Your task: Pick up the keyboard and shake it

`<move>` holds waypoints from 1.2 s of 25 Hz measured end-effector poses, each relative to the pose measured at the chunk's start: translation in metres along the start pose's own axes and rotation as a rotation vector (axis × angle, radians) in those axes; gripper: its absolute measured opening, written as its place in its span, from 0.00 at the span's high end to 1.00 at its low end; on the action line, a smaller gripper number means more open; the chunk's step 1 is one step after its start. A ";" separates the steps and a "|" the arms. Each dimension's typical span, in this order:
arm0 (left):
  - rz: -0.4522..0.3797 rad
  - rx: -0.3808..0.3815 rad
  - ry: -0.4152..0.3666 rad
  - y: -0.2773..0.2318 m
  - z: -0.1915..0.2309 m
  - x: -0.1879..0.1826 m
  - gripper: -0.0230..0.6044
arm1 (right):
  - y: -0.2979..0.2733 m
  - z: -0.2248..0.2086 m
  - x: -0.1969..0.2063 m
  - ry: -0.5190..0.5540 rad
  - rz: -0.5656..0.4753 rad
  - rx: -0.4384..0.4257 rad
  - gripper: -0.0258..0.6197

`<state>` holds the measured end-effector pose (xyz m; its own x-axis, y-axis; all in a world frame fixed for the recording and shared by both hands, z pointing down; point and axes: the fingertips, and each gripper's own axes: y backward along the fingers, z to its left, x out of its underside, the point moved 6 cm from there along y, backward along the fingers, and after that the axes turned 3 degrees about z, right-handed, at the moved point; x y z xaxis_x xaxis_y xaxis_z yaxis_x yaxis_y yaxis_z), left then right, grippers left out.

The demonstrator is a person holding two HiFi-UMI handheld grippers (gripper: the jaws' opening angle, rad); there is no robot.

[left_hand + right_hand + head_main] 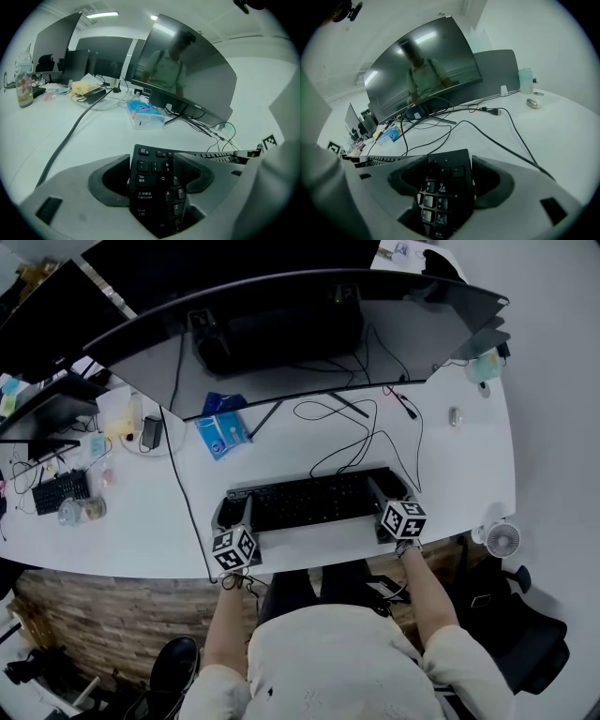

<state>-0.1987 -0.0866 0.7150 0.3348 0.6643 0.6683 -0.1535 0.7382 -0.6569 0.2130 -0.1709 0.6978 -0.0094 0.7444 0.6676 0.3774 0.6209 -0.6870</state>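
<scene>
A black keyboard [309, 499] lies lengthwise across the front of the white desk [469, 474], and each end sits in a gripper. My left gripper [234, 523] is shut on its left end; in the left gripper view the Tab and Caps Lock keys [145, 187] show between the jaws of that gripper [151, 171]. My right gripper [394, 508] is shut on the right end, where the number pad [440, 187] fills the gap of that gripper [449, 174]. Whether the keyboard is off the desk I cannot tell.
A wide curved monitor [300, 334] stands just behind the keyboard, with loose black cables [366, 432] trailing in between. A blue tissue pack [222, 432] lies at the back left, a mouse [455, 416] at the back right. A small fan [503, 540] sits at the desk's right edge.
</scene>
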 end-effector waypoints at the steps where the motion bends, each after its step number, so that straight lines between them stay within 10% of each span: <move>1: 0.001 -0.001 -0.001 0.000 0.000 0.000 0.52 | 0.000 0.000 0.000 0.002 0.002 0.000 0.53; 24: 0.015 -0.006 -0.045 0.004 0.002 -0.002 0.52 | 0.003 0.013 -0.008 0.129 -0.026 0.096 0.43; 30: -0.018 -0.010 -0.050 0.021 -0.002 -0.006 0.53 | 0.020 0.026 -0.019 0.116 -0.087 0.089 0.58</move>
<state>-0.2022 -0.0754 0.6962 0.2906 0.6563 0.6963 -0.1385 0.7489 -0.6480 0.1967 -0.1658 0.6636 0.0704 0.6566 0.7510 0.2965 0.7051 -0.6442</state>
